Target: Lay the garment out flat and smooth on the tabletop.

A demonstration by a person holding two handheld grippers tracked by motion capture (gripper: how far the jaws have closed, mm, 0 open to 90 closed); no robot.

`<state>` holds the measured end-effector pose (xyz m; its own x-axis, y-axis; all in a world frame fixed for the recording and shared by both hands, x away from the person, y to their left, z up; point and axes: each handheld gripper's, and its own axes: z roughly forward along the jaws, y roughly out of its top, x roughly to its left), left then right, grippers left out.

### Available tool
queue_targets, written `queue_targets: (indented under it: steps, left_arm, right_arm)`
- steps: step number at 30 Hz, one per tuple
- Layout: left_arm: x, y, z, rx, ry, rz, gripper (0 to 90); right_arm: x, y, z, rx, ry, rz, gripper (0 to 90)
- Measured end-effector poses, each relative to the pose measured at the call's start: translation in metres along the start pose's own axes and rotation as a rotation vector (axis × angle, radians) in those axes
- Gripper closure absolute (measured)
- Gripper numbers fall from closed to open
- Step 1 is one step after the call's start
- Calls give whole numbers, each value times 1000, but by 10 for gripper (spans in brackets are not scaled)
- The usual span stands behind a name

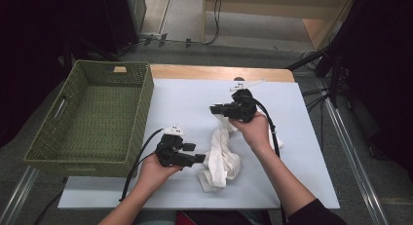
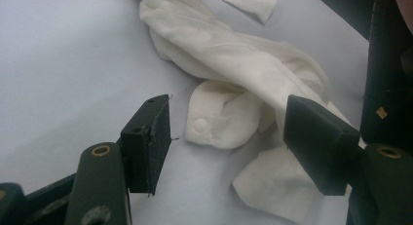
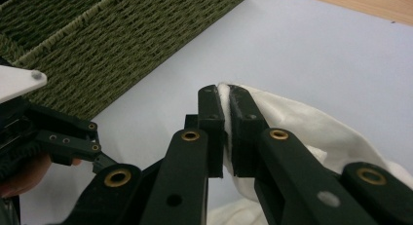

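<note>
A white cloth garment lies crumpled in the middle of the pale blue table mat; a snap button shows on it in the left gripper view. My right gripper is shut on an edge of the cloth, pinching a thin fold between its black pads and lifting that end. My left gripper stands open just left of the cloth's lower part, its jaws apart on either side of the cloth farther off, touching nothing.
A green woven basket stands empty at the left, against the mat's edge, and shows again as the basket behind the right gripper. Bare wood table edge runs along the back. Dark stands and cables surround the table.
</note>
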<state>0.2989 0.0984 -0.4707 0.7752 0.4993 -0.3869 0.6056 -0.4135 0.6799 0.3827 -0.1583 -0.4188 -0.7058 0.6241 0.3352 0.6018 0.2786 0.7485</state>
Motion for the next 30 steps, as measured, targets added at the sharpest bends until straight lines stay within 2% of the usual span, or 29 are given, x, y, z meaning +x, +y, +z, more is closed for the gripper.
queue_targets:
  steps: [17, 25, 30]
  left_arm:
    - [1, -17, -17, -22, 50, -36, 346]
    - [2, -19, -19, -24, 55, -41, 346]
    - [2, -18, -18, -23, 53, -41, 346]
  right_arm:
    - [16, 20, 58, 55, 45, -46, 829]
    - [28, 19, 84, 100, 74, -70, 821]
    - [29, 19, 86, 110, 84, -75, 716]
